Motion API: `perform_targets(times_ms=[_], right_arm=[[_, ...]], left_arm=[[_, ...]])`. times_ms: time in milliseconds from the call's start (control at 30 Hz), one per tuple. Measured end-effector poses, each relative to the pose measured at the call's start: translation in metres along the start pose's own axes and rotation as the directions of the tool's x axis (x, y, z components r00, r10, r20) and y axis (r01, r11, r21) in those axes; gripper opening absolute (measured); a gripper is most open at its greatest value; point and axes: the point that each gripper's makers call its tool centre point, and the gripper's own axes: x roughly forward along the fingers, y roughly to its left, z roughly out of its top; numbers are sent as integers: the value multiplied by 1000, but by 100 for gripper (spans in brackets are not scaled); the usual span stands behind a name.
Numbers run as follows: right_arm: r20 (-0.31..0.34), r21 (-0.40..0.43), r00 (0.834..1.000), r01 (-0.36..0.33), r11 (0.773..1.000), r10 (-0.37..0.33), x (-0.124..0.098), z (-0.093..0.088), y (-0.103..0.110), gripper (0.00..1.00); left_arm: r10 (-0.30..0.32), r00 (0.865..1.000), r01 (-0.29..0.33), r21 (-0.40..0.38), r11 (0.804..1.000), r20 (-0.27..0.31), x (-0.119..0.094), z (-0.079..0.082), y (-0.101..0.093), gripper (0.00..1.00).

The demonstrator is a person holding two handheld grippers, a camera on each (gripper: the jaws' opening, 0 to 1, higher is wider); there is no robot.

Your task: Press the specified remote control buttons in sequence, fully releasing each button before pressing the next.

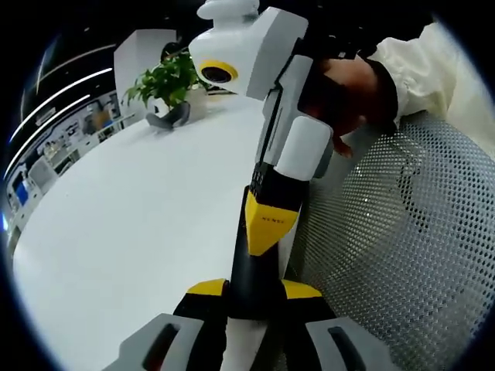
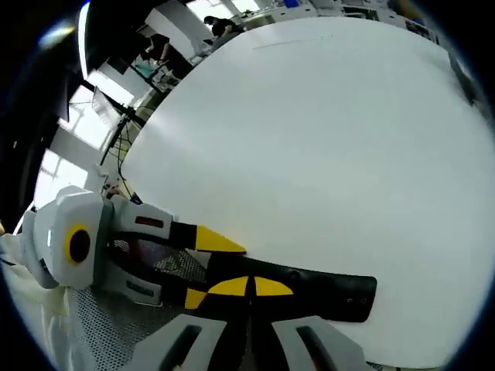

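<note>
**A:** What are your left gripper's (image 1: pixel 254 290) fingers doing?

**B:** In the left gripper view they are clamping the black remote control (image 1: pixel 249 270) between their yellow tips at 6 o'clock. The remote is running up from there toward the centre.

**A:** And your right gripper (image 1: pixel 267 228)?

**B:** It is coming down from 12 o'clock in that view, with its jaws pressed together into one yellow point. That point is meeting the remote's upper end, as far as you can judge. Your hand (image 1: pixel 348 93) is gripping its white body at 1 o'clock.

**A:** Is the right gripper view agreeing?

**B:** Yes. The right gripper's (image 2: pixel 249 287) yellow tips are touching each other at 6 o'clock, with nothing between them, right against the remote (image 2: pixel 325 290), which is stretching out toward 4 o'clock. The left gripper (image 2: pixel 207 269) is reaching in from 8 o'clock, with one jaw on each side of the remote's near end.

**A:** What is lying around them?

**B:** The white table (image 1: pixel 139 232) is spreading toward 9 o'clock in the left gripper view, with a potted plant (image 1: pixel 166 81) standing at 11 o'clock. A grey mesh surface (image 1: pixel 402 255) is showing at 4 o'clock.
</note>
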Motion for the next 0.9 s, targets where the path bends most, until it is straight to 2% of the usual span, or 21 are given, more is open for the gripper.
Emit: perform_targets(times_ms=[300,533,667,900], right_arm=[[9,49,1000,-19,999,18,-1,0,0,0],[21,25,1000,5,1000,-5,0,0,0,0],[36,78,999,11,997,-14,0,0,-2,0],[46,95,998,29,995,-33,0,0,-2,0]], left_arm=[[1,1000,-1,-1,1000,-6,0,0,0,25],[1,1000,-1,0,1000,-14,0,0,0,25],[-3,1000,3,0,1000,-15,0,0,0,25],[0,1000,0,-6,1000,-28,1,0,0,25]])
